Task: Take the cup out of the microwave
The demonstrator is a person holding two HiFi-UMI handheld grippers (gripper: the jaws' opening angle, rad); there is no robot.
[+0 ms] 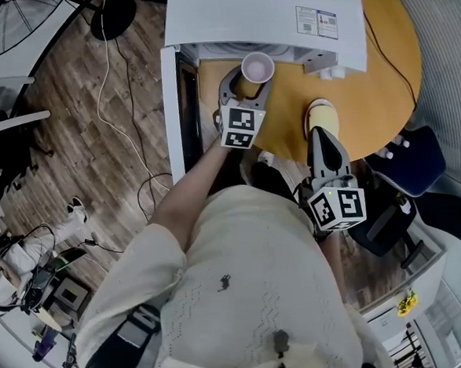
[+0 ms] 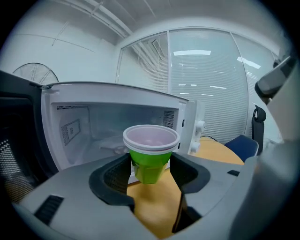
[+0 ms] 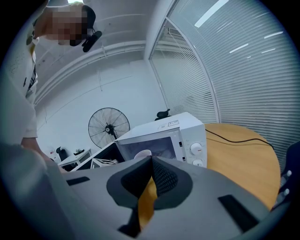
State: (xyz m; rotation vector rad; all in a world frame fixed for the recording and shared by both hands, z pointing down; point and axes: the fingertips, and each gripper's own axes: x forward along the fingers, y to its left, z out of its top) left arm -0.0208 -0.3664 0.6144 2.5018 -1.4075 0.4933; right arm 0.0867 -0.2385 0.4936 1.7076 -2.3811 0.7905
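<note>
The green plastic cup with a white rim point(image 2: 150, 154) is out of the boxy white microwave point(image 2: 70, 122), just in front of its open cavity and over the round wooden table point(image 1: 379, 79). At the left, the oven's door point(image 1: 169, 112) stands swung open. The left gripper point(image 2: 150, 171) clamps the cup's sides, jaws spread wide around it. Further right, the right gripper point(image 3: 151, 161) hangs over the table's near edge, jaws pressed together with nothing between them.

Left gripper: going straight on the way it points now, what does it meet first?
The left gripper is shut on the cup; straight on, the cup would enter the open microwave and likely touch its floor or rear wall first. Depth is unclear.
</note>
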